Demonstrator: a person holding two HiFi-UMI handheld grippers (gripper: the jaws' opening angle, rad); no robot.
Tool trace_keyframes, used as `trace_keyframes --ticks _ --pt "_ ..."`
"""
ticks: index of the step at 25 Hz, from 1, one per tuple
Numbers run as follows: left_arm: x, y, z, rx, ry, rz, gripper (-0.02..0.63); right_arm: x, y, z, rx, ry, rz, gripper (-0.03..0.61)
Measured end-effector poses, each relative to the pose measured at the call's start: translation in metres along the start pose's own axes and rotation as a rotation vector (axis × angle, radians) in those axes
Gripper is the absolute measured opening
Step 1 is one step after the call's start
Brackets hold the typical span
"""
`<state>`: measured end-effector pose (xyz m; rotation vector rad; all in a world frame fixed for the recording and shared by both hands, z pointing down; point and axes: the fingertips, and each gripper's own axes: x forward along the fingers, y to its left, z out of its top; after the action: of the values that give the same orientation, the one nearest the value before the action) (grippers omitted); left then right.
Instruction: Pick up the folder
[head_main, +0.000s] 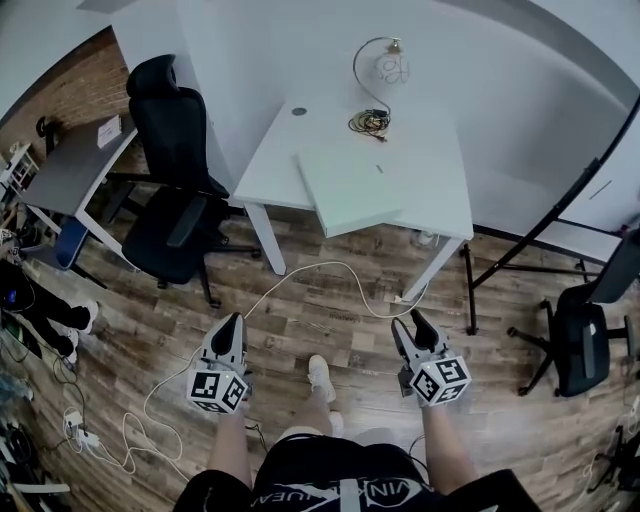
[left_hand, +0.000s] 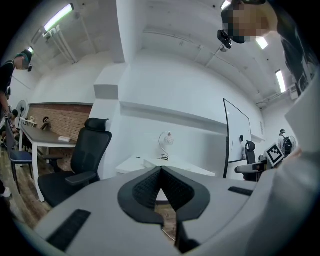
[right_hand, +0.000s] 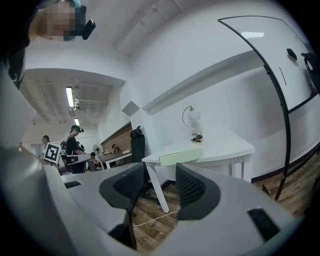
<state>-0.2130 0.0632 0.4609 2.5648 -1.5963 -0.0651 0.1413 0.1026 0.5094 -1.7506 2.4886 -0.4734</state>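
Observation:
A pale green folder (head_main: 350, 186) lies flat on the white table (head_main: 445, 170), its near corner over the table's front edge; in the right gripper view the folder (right_hand: 181, 152) shows edge-on ahead of the jaws. Both grippers hang over the wood floor, well short of the table. My left gripper (head_main: 233, 323) has its pads (left_hand: 150, 187) meeting at the tips, nothing between them. My right gripper (head_main: 411, 322) stands open with a clear gap between its pads (right_hand: 190, 187) and holds nothing.
A small lamp (head_main: 385, 65) with a coiled cable (head_main: 368, 122) stands at the table's back. A black office chair (head_main: 175, 190) sits left of the table, another chair (head_main: 580, 335) at far right. A white cable (head_main: 330, 275) trails across the floor. A grey desk (head_main: 70, 165) is far left.

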Motion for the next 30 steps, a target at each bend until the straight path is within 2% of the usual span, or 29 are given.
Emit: trace_keyframes --ticks 14,30 --pt "0.091 0.024 0.003 -0.007 -0.026 -0.019 0.014 0.077 -0.036 0.014 0.032 0.029 0.002 0.206" --pt "0.189 0.031 -0.006 -0.028 0.004 -0.085 0.014 0.162 -0.059 0.014 0.096 0.066 0.01 0.216"
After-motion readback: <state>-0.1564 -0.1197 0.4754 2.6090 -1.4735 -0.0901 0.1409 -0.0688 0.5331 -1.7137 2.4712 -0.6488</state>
